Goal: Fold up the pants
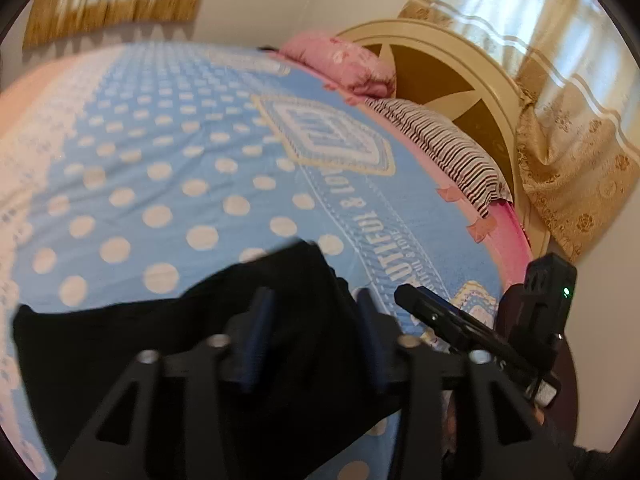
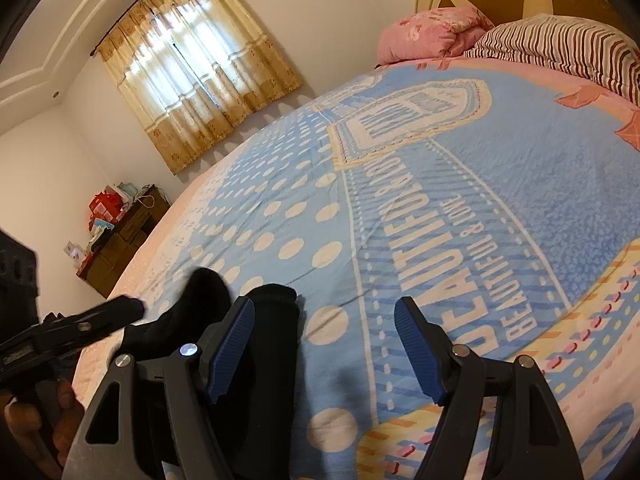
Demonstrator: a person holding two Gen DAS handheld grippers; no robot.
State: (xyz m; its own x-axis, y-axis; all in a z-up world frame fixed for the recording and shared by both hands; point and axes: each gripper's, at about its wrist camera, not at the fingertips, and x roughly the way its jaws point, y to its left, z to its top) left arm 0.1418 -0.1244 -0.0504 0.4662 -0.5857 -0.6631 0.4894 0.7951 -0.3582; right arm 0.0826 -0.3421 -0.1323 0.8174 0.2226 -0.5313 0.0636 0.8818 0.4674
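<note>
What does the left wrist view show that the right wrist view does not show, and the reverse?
Only the left wrist view shows the second curtain beside the headboard, and the left claw open over the black pants. Only the right wrist view shows the dark dresser with red items, and the right claw open. Both show the pants, blue bedspread, pink pillow and striped pillow.

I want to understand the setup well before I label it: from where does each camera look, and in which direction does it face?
Left wrist: on the left gripper, looking along its open fingers over the black pants toward the headboard; the right gripper shows at the right.
Right wrist: on the right gripper, fingers open above the blue bedspread, facing the curtained window; the left gripper and a hand show at the left.
Shared: pants, bedspread, pink pillow, striped pillow, headboard.
</note>
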